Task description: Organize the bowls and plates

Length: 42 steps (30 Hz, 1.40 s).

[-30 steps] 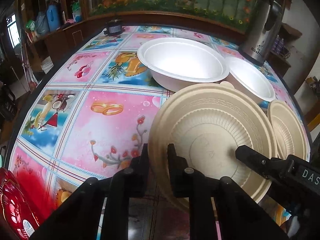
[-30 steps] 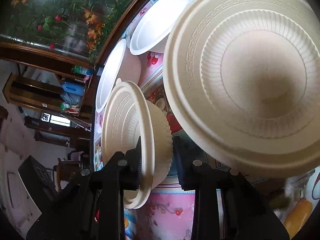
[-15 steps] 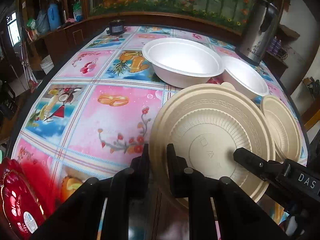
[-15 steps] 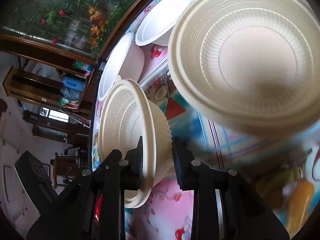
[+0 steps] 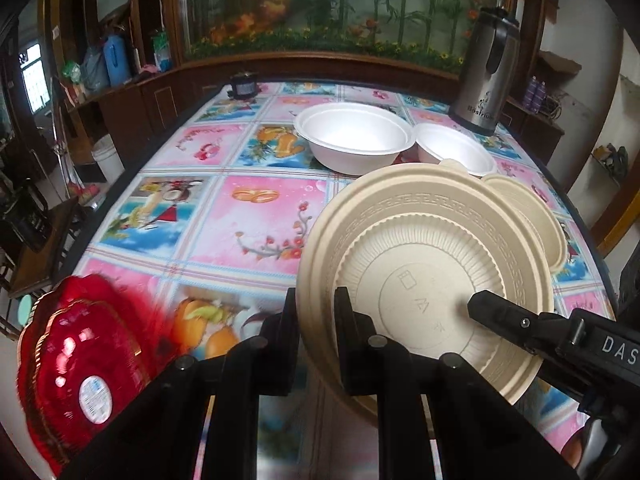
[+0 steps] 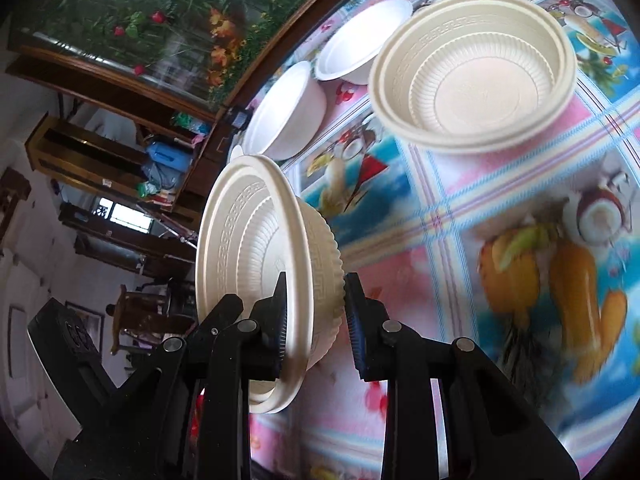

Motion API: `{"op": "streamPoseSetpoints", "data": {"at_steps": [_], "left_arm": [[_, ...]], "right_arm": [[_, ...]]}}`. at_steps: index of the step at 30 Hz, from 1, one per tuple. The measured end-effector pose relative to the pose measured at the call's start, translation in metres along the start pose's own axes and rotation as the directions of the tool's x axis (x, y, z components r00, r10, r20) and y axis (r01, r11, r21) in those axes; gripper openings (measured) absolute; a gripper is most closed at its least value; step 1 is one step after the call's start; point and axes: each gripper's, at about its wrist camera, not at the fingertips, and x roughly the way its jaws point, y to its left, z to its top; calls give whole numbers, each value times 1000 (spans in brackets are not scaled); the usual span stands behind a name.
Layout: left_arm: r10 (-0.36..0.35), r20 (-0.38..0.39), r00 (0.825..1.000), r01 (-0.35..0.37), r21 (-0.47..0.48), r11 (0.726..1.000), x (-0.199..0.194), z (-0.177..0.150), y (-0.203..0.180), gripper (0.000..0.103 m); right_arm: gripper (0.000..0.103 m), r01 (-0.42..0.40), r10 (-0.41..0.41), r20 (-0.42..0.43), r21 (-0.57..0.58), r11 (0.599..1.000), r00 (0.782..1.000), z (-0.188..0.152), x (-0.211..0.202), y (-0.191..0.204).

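Observation:
My left gripper (image 5: 316, 312) is shut on the rim of a large beige bowl (image 5: 424, 276) and holds it above the table; that bowl also shows in the right wrist view (image 6: 476, 72). My right gripper (image 6: 314, 308) is shut on the rim and wall of a smaller beige bowl (image 6: 256, 272), tilted on edge; its rim shows in the left wrist view (image 5: 532, 212) behind the large bowl. Two white bowls, a large one (image 5: 356, 136) and a smaller one (image 5: 452, 152), stand at the back of the table.
A stack of red plates (image 5: 76, 364) lies at the table's near left corner. A steel thermos jug (image 5: 488, 76) stands at the back right. A small dark jar (image 5: 244, 84) stands at the far edge. The flowered tablecloth (image 5: 248, 216) covers the table.
Both grippers have pulled back and up from the white bowls, each still holding its beige bowl. The large beige bowl has drawn away from the right wrist camera.

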Motion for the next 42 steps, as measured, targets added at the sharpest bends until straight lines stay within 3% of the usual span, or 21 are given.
{"op": "streamPoseSetpoints", "data": {"at_steps": [9, 20, 33, 42], "left_arm": [[56, 54, 997, -54, -37, 998, -41, -17, 34, 16], [144, 86, 986, -132, -126, 983, -73, -30, 97, 16], [232, -10, 973, -226, -271, 936, -77, -51, 185, 16], [214, -99, 972, -233, -264, 936, -52, -71, 193, 17]], "right_arm": [[25, -56, 53, -31, -87, 995, 998, -27, -5, 37], [25, -112, 90, -113, -206, 972, 989, -62, 22, 98], [25, -138, 45, -257, -358, 924, 965, -120, 92, 168], [25, -92, -28, -314, -363, 927, 949, -138, 120, 157]]}}
